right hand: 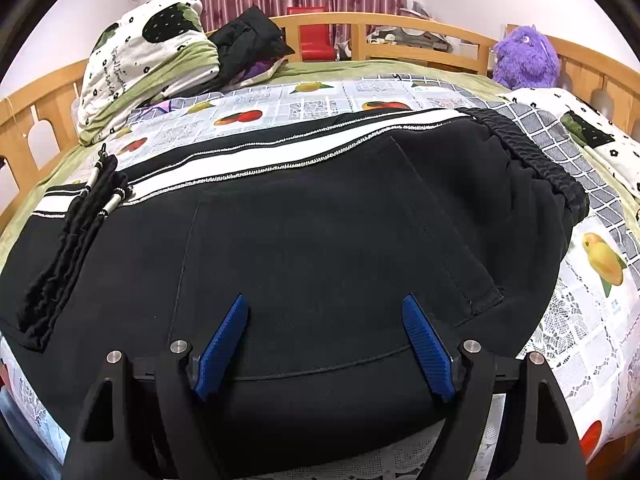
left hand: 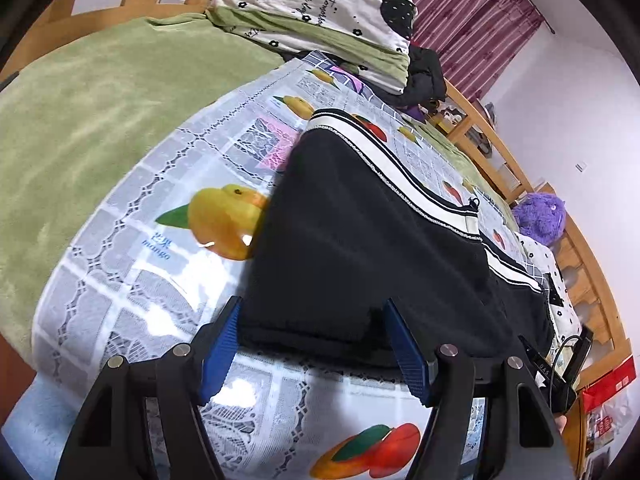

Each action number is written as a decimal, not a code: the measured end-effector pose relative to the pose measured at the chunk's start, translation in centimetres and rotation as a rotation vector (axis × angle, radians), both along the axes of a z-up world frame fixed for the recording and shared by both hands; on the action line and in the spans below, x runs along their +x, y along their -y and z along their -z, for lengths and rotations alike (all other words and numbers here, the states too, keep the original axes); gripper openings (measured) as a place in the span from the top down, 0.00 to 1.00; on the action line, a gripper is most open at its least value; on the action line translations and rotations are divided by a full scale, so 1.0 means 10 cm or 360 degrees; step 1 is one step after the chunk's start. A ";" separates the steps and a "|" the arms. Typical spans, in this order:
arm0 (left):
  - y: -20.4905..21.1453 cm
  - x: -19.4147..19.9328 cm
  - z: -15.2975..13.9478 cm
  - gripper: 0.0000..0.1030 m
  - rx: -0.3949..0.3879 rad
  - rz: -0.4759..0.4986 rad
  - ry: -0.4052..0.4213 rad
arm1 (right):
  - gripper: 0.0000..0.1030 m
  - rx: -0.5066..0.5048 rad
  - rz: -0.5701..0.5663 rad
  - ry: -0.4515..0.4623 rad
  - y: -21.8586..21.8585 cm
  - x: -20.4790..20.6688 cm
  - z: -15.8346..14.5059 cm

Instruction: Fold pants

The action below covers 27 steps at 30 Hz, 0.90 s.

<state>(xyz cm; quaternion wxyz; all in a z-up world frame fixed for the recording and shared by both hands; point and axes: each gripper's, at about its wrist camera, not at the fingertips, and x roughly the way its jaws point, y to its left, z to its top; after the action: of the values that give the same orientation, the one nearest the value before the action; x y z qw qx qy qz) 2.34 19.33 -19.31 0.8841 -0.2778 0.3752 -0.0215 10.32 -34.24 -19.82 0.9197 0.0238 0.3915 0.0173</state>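
Observation:
Black pants with a white side stripe lie flat on a fruit-print cloth on a bed. In the left wrist view my left gripper is open, its blue fingers straddling the near hem end of the pants. In the right wrist view the pants fill the frame, seat and back pocket up, elastic waistband at the right, drawstrings at the left. My right gripper is open just above the seat, fingers apart, holding nothing.
A folded quilt pile and dark clothes sit at the bed's far left. A purple plush toy sits by the wooden bed rail. A green blanket lies under the cloth. The other gripper's body shows at the right.

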 end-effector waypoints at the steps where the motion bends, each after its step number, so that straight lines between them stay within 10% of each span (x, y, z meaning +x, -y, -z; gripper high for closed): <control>1: 0.01 0.00 0.01 0.35 -0.0001 0.0002 0.0002 | 0.23 -0.0002 0.0001 0.0000 -0.01 0.00 0.00; 27: -0.02 -0.04 0.03 0.39 -0.0020 -0.0006 0.0021 | 0.03 0.0042 -0.0106 -0.0213 -0.04 0.19 -0.05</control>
<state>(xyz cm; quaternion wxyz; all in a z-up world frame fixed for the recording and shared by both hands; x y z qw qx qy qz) 1.94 19.55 -19.62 0.8847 -0.2841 0.3687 -0.0240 12.27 -33.84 -19.33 0.8900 0.0239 0.4525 0.0514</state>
